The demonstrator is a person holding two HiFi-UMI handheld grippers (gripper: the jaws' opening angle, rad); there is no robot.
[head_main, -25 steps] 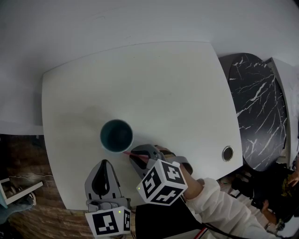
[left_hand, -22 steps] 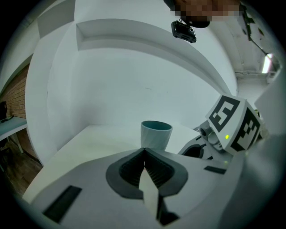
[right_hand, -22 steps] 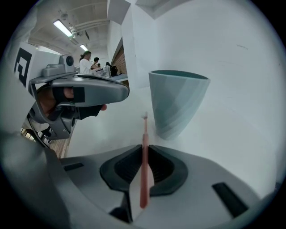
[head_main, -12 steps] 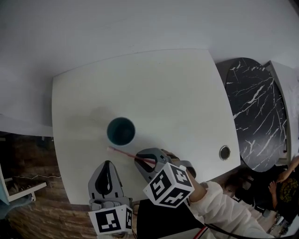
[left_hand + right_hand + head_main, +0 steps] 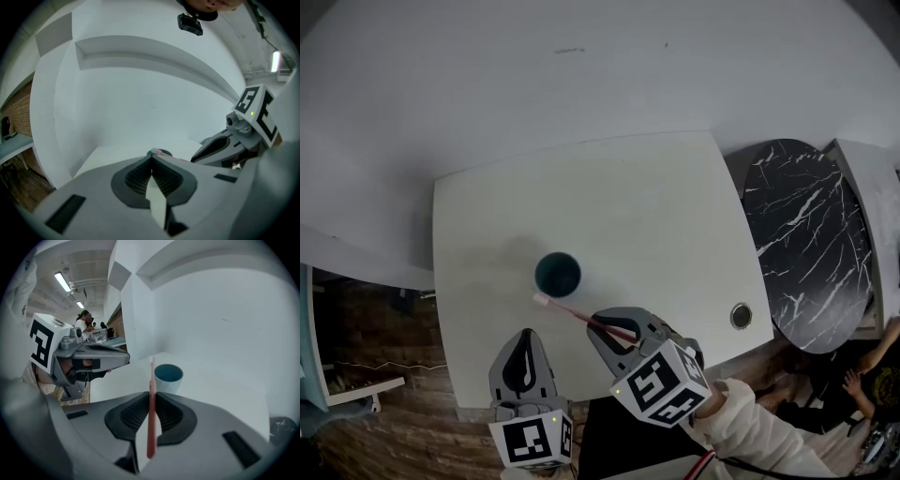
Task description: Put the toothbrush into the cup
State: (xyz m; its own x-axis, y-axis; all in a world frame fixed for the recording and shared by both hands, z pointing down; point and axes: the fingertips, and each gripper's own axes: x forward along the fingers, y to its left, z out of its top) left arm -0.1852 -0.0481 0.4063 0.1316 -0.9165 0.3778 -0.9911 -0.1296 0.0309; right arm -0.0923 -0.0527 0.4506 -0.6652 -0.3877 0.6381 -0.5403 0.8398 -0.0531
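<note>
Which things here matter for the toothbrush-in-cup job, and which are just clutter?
Job: toothbrush, clamped in the right gripper; cup, on the white table.
Just there: left gripper, shut and empty; black marble table; round hole near the white table's edge.

Cup (image 5: 557, 274) stands on table (image 5: 675, 206), toward its near-left part; toothbrush (image 5: 577, 315) lies on cup's near side, head end just beside cup's near rim, not in it, handle end between the jaws of right gripper (image 5: 609, 328); left gripper (image 5: 525, 342) nearer than cup, left of right gripper; hole (image 5: 741, 315) in table right of cup, by near edge; marble top (image 5: 806, 234) well right of cup, beside table.
</note>
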